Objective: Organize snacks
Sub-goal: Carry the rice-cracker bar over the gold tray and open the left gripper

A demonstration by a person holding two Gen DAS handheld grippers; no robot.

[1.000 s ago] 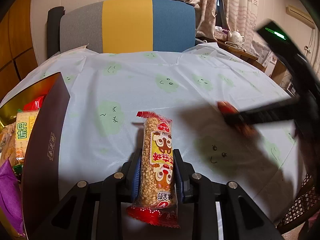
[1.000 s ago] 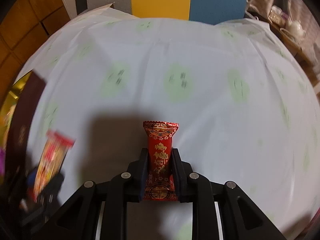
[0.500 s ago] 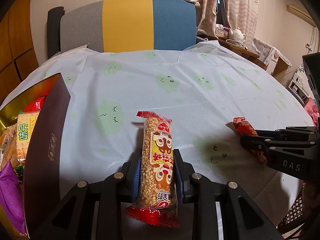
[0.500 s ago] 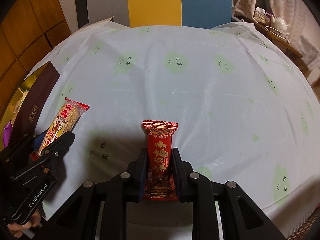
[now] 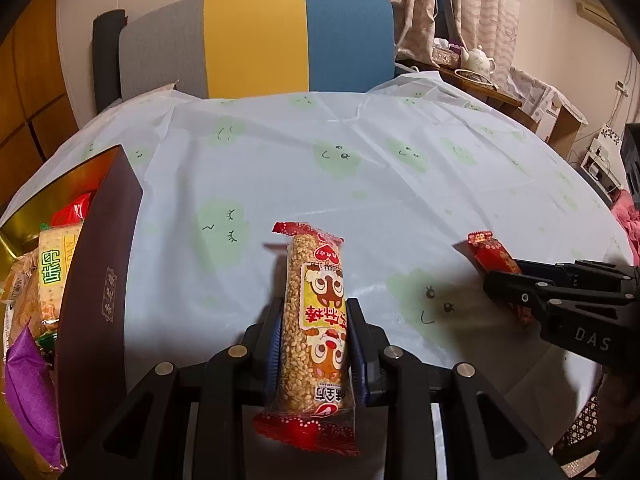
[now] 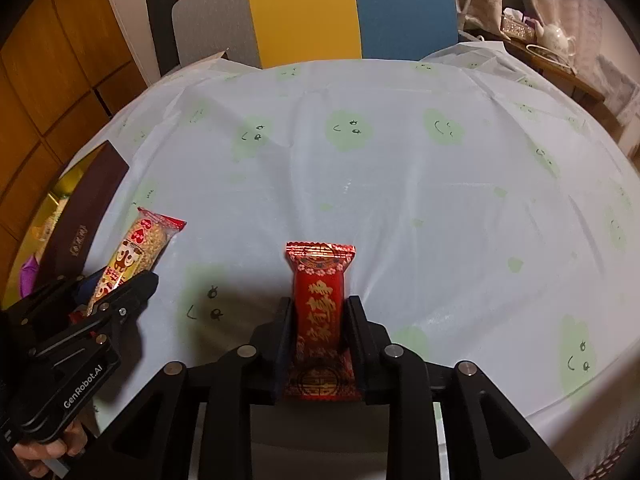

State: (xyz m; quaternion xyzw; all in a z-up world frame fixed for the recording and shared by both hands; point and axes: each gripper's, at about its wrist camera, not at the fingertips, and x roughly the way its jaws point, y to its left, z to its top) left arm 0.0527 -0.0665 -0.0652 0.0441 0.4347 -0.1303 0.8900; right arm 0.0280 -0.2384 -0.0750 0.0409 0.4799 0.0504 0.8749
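My left gripper (image 5: 314, 312) is shut on a long puffed-rice bar (image 5: 312, 320) with a cartoon label and red ends, held above the table near its front edge. It also shows in the right wrist view (image 6: 136, 248), at the left. My right gripper (image 6: 319, 308) is shut on a red and gold snack packet (image 6: 320, 300). That packet shows in the left wrist view (image 5: 494, 258) at the right, in the black jaws. A dark snack box (image 5: 96, 280) with a gold inside stands at the left, holding several packets.
The round table carries a pale blue cloth (image 5: 360, 184) with green faces. A grey, yellow and blue chair (image 5: 256, 40) stands behind it. A side table with a teapot (image 5: 478, 60) is at the back right. The box lid wall (image 6: 86, 216) rises at the left.
The right gripper swung in from a blurred sweep and settled at the right, level with the left one. The left gripper and its rice bar stayed nearly still.
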